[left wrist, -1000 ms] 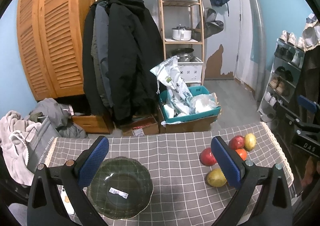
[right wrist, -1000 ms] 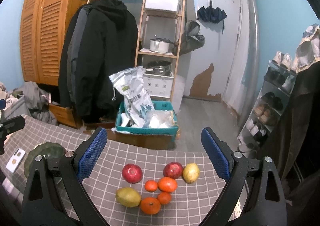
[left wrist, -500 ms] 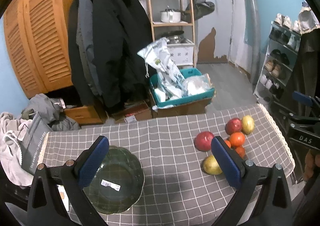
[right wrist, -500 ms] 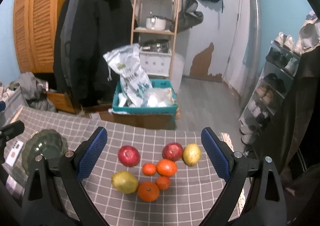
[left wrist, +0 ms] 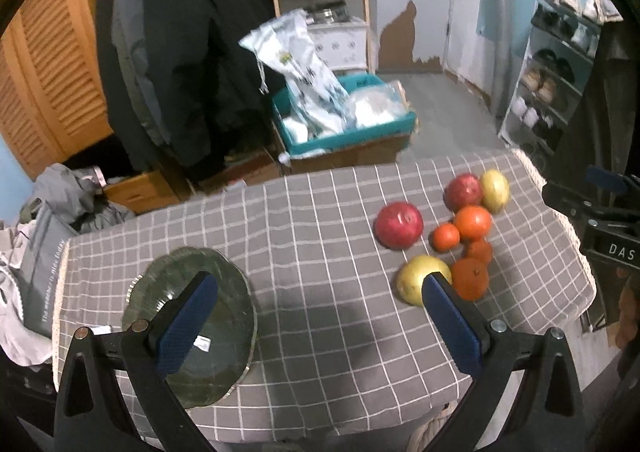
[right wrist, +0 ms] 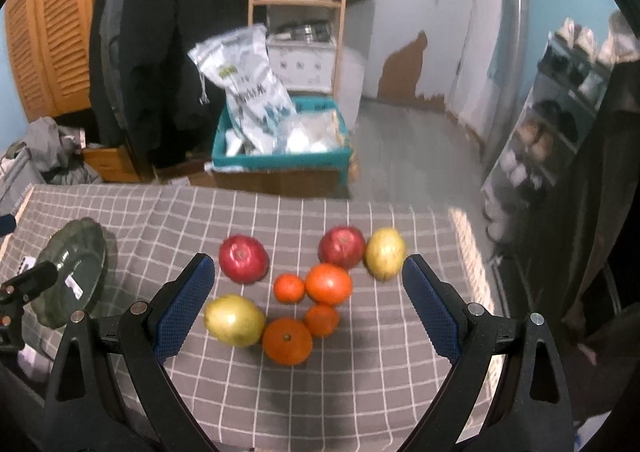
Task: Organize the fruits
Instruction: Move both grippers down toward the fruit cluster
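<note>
A cluster of fruit lies on the grey checked tablecloth (right wrist: 360, 392): two red apples (right wrist: 243, 259) (right wrist: 342, 247), two yellow pears (right wrist: 234, 319) (right wrist: 385, 253) and several oranges (right wrist: 287, 341). My right gripper (right wrist: 308, 304) hovers open above this cluster, empty. The same fruit sits at the right in the left wrist view, the nearer red apple (left wrist: 399, 225) among it. A dark green glass bowl (left wrist: 224, 292) stands on the left of the table, partly behind the left finger of my left gripper (left wrist: 316, 312), which is open and empty above the cloth.
A teal crate (left wrist: 348, 136) with white bags sits on the floor beyond the table. Coats hang at the back left, a shoe rack (left wrist: 560, 80) stands at the right. Grey bags and clothes (left wrist: 48, 220) lie off the table's left edge. A white phone (right wrist: 28, 262) lies near the bowl.
Both grippers have tilted down and moved closer to the table. The fruit now sits between the right gripper's fingers in view; the bowl has slid behind the left finger.
</note>
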